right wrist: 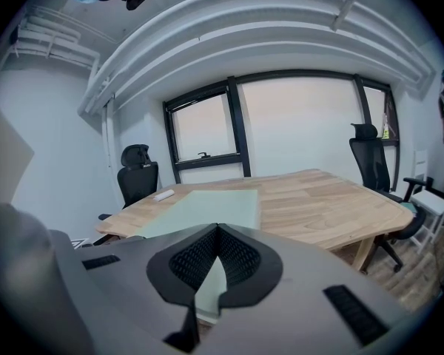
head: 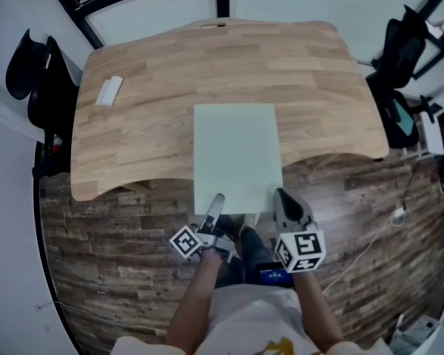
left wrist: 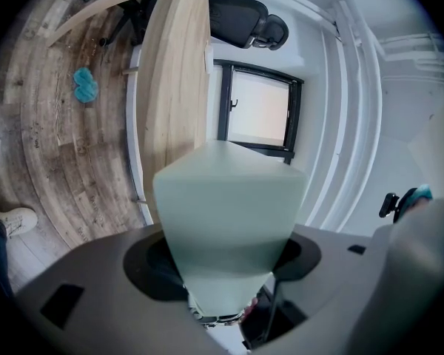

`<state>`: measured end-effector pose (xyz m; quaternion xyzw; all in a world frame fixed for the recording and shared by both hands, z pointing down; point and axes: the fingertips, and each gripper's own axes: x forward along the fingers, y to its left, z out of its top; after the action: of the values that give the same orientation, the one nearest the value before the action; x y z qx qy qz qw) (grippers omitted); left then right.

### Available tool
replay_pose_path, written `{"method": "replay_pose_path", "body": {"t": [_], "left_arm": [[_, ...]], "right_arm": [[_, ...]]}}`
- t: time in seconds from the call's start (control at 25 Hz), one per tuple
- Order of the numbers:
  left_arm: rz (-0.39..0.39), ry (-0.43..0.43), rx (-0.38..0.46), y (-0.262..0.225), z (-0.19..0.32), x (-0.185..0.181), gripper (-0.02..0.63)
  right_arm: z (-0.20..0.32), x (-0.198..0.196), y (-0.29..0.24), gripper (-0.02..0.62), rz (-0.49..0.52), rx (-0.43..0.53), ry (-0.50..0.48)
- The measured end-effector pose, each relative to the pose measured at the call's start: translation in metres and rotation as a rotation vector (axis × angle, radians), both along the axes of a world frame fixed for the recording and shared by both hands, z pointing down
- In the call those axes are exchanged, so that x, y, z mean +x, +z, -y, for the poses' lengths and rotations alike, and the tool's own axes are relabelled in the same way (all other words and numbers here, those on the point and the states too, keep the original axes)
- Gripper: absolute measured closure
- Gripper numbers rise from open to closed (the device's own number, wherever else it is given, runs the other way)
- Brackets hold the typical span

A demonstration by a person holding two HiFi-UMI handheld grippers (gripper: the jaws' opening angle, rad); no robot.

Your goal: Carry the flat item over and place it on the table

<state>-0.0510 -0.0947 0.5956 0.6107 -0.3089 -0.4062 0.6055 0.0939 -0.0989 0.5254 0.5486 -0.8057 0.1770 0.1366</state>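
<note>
A pale green flat sheet stretches over the middle of the wooden table, and its near edge reaches out past the table's front edge. Whether it rests on the wood I cannot tell. My left gripper is shut on the sheet's near left corner, and my right gripper is shut on the near right corner. In the left gripper view the sheet runs out from between the jaws of the left gripper, beside the table. In the right gripper view the right gripper pinches the sheet above the table.
A small white block lies at the table's far left. Black office chairs stand at the left and right ends. A cable trails on the plank floor at the right. Windows lie beyond the table.
</note>
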Motion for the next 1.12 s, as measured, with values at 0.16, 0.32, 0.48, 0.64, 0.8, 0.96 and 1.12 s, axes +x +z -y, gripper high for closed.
{"method": "replay_pose_path", "body": {"t": [0.16,0.32,0.48,0.64,0.8,0.96,1.12], "left_arm": [[-0.004,-0.011,-0.012,0.006,-0.001,-0.003,0.319],[0.005,-0.017,-0.025,0.013,-0.001,-0.005,0.319],[-0.002,-0.026,-0.036,0.017,-0.001,-0.006,0.319],[-0.004,-0.025,-0.047,0.021,-0.001,-0.005,0.319],[0.004,-0.023,-0.053,0.024,-0.001,-0.005,0.319],[0.009,-0.024,-0.055,0.028,0.0,-0.004,0.319],[-0.013,-0.039,-0.073,0.036,0.0,-0.005,0.319]], "right_arm": [[0.001,-0.003,0.004,0.598,0.004,-0.01,-0.01],[0.004,-0.005,0.007,0.598,0.002,-0.017,-0.018],[0.005,-0.005,0.008,0.598,-0.002,-0.022,-0.021],[0.006,-0.005,0.012,0.597,-0.002,-0.032,-0.022],[0.007,-0.005,0.012,0.598,-0.002,-0.034,-0.021],[0.009,-0.004,0.012,0.598,-0.002,-0.036,-0.021],[0.009,-0.005,0.016,0.597,-0.001,-0.044,-0.026]]}}
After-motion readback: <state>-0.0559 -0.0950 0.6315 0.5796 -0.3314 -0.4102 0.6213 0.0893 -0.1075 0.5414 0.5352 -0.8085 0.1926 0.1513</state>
